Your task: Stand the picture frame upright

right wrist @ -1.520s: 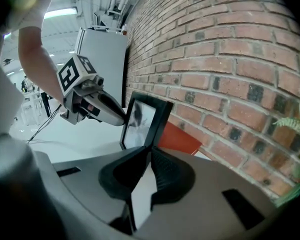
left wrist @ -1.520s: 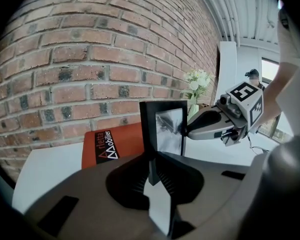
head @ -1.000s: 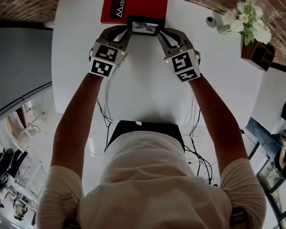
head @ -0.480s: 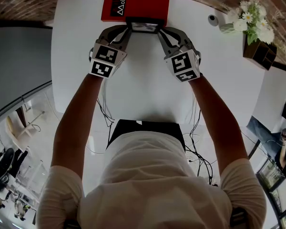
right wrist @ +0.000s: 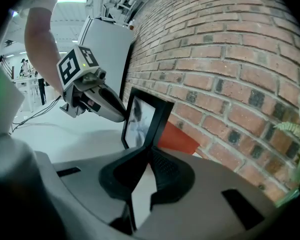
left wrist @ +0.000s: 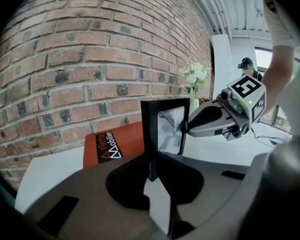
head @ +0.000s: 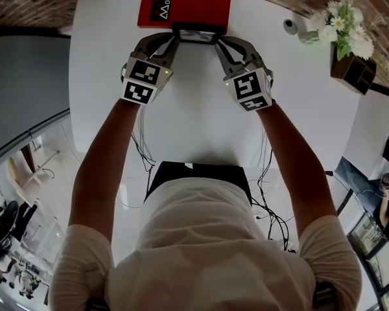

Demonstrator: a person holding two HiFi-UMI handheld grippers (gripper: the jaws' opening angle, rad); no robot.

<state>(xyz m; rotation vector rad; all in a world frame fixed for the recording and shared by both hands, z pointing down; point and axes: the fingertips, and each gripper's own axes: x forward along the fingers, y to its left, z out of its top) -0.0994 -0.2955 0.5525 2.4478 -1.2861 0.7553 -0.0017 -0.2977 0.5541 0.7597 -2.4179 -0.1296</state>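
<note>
Holding frame (head: 195, 36) upright, left claw (head: 174, 42) clamped on its left edge, right claw (head: 218, 43) clamped on its right, book (head: 185, 4) just beyond claws

We pinch the near edge of the upright picture frame (left wrist: 166, 126) with our left hand-held gripper (left wrist: 151, 170), while the right hand-held gripper (left wrist: 187, 129) grips its far edge, a red book (left wrist: 121, 143) behind.
</note>
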